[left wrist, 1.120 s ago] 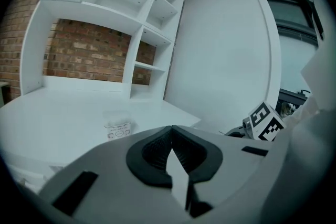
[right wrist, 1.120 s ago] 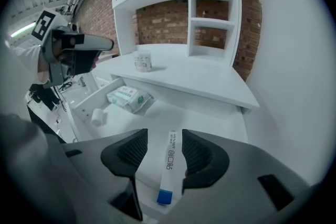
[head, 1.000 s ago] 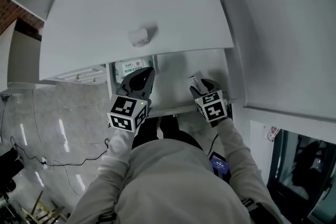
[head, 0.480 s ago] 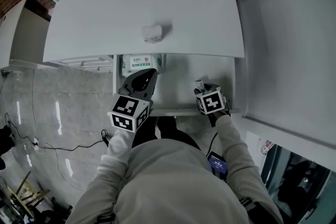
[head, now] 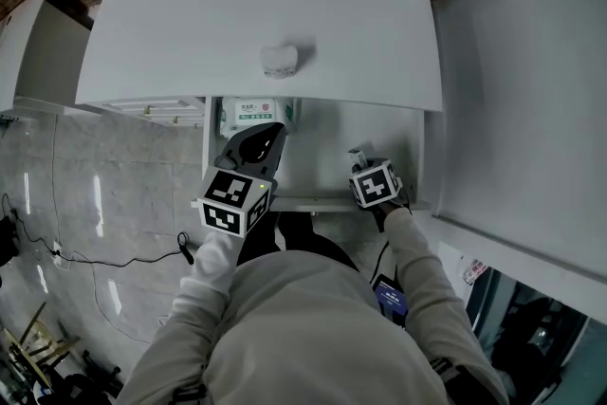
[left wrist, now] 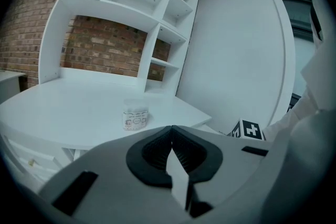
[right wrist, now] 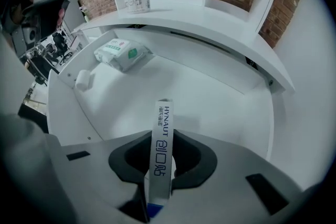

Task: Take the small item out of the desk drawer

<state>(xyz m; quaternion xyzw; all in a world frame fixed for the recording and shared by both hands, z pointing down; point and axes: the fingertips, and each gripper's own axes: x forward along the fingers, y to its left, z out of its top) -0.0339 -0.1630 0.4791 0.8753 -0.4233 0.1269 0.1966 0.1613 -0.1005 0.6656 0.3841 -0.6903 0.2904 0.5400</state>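
One tool has it: your right tool (right wrist: 163, 139) has just been closing and now pinches the slim bandage box (right wrist: 164, 113) lengthwise, pointing down into the open drawer (right wrist: 210, 97) at its front right. Your left tool (left wrist: 171, 131) hangs shut and empty, farther left.
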